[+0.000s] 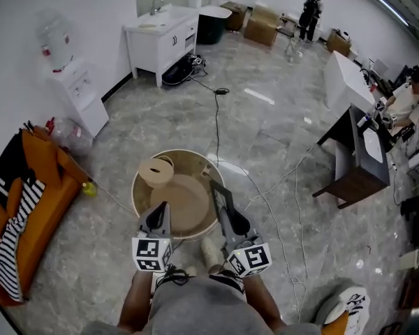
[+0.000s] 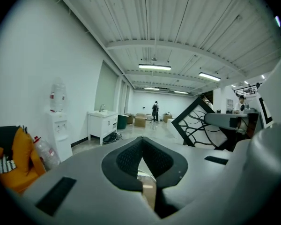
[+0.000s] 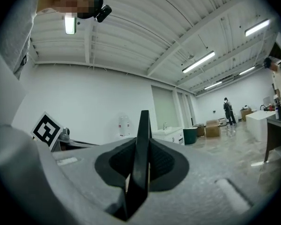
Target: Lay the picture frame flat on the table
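My right gripper (image 1: 235, 227) is shut on the black picture frame (image 1: 219, 199), which stands upright on edge over the near right rim of the round wooden table (image 1: 141, 188). In the right gripper view the frame (image 3: 142, 139) shows edge-on, pinched between the pads of the right gripper (image 3: 143, 150). From the left gripper view the frame's (image 2: 196, 125) black swirl-patterned face shows tilted at the right. My left gripper (image 1: 158, 220) hovers over the table's near left rim, and its jaws (image 2: 141, 142) are shut, tips touching with nothing between them.
A small round wooden piece (image 1: 156, 171) sits on the table's far left part. An orange sofa with striped cloth (image 1: 24, 208) is at the left. Cables (image 1: 269, 201) cross the floor at the right, and a dark desk (image 1: 359, 159) stands beyond them. A white cabinet (image 1: 160, 37) is far back.
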The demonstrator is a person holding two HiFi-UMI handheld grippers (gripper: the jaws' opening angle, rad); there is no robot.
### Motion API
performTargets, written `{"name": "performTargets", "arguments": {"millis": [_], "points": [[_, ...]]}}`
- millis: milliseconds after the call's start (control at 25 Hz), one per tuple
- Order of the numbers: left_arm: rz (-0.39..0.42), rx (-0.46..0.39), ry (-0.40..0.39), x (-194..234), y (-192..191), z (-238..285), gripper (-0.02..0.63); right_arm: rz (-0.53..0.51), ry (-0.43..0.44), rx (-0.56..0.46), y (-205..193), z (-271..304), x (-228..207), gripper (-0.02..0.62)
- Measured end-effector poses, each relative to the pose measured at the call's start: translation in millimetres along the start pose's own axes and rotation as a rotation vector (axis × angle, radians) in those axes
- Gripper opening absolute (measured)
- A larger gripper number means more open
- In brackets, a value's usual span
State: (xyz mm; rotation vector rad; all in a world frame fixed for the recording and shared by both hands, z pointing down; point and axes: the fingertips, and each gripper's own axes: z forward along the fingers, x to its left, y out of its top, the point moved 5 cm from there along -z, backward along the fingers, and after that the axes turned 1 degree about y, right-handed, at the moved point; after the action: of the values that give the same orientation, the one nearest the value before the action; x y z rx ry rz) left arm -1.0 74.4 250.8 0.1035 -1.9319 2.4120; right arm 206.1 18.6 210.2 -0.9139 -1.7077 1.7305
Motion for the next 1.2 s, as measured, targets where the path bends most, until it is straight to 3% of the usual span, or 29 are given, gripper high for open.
{"name": "performTargets", "arguments": {"millis": [600,960,1200], "points": [[-0.089,0.04,0.291,67.0,-19.9,26.4,0.017,0.089,0.288,0.13,-41.3,117.3,-9.1,0.057],[-0.144,0.114,0.372,111.3,-60.3,60.9,0.017,0.158,0.36,0.23,-98.7,189.0,-7.8,0.057],[-0.185,0.172,0.401,133.9,-107.2,84.4,0.017,0.192,0.394,0.309,-153.5,218.5,-3.2,0.057]]}}
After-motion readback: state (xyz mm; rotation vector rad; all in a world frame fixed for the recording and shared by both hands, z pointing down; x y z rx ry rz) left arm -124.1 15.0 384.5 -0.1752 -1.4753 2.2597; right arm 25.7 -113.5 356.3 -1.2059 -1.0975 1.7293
